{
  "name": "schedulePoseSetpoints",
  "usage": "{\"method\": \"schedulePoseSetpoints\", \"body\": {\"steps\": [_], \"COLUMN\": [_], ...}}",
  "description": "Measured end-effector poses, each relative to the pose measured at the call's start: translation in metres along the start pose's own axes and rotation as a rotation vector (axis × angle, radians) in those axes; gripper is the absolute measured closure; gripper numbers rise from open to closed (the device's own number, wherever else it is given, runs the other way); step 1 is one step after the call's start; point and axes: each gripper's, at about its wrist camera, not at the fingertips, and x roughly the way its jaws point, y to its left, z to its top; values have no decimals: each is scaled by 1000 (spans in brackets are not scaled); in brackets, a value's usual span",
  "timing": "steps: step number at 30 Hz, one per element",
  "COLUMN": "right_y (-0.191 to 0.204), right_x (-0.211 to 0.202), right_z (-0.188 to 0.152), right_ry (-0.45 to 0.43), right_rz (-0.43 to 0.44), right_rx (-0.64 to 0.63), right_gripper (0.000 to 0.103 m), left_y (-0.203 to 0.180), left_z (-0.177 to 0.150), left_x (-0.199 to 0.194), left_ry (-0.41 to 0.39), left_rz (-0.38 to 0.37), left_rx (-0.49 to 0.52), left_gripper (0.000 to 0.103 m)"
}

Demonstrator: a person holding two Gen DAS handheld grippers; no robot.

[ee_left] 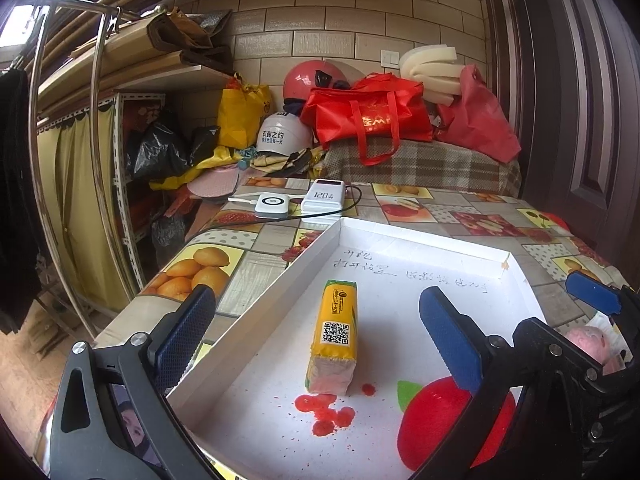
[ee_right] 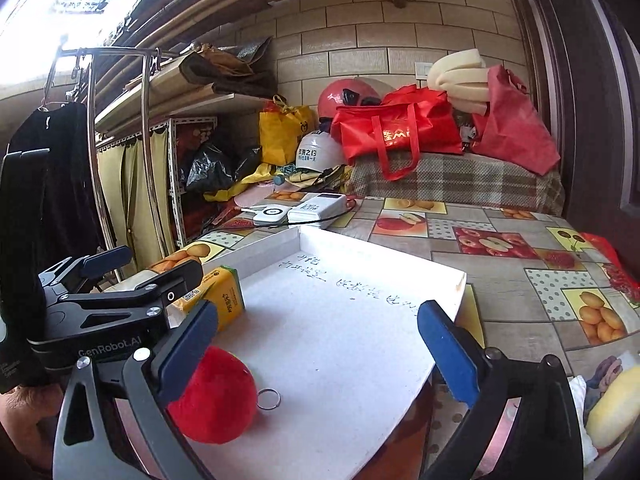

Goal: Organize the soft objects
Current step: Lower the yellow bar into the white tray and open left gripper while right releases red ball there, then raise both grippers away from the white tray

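A shallow white tray (ee_left: 280, 276) lies on the fruit-print tablecloth. In it a yellow tissue pack (ee_left: 334, 332) lies lengthwise between the wide-apart fingers of my left gripper (ee_left: 317, 294), untouched. A red plush apple (ee_left: 436, 424) with a green leaf rests at the tray's near edge, partly behind the left gripper's right finger. In the right wrist view the apple (ee_right: 216, 396), with its key ring (ee_right: 269, 399), sits under the left finger of my right gripper (ee_right: 320, 308), which is open over the bare tray (ee_right: 360, 360). The left gripper (ee_right: 166, 260) stands open around the tissue pack (ee_right: 224, 296).
A pink plush toy (ee_left: 588, 344) and a yellow soft thing (ee_right: 612, 412) lie right of the tray. Two white power banks (ee_left: 322, 200) with a cable sit beyond it. Red stains (ee_left: 324, 412) mark the tray floor. Bags and helmets crowd the back; a clothes rack (ee_right: 92, 160) stands left.
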Motion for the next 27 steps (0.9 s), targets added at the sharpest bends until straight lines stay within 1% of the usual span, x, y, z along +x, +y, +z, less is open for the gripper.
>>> {"method": "schedulePoseSetpoints", "body": {"steps": [3,8,11,16,23,27], "right_y": [-2,-6,-4,6,3,2], "right_x": [0,0,-5,-13,-14,-15], "right_z": [0,-4,-6,-8,-9,-9], "right_ry": [4,36,25,-7,-7,-5], "right_rz": [1,11,9,3,3,5], "right_rx": [10,41,38,-13,1,0], "right_gripper": [2,2,2,1,0,0], "left_y": [-1,-4,-5,-4,-9,-9], "left_z": [0,0,0,-1,-1,0], "left_x": [-1,-3,-3,-4,-6,-7], "left_ry": [-5,-13,-5,-3,-10,-16], "left_rz": [-8,-15,-19,-34,-47,-53], "left_rx": [9,25,24,14,37,34], "left_gripper": [0,0,0,0,0,0]}}
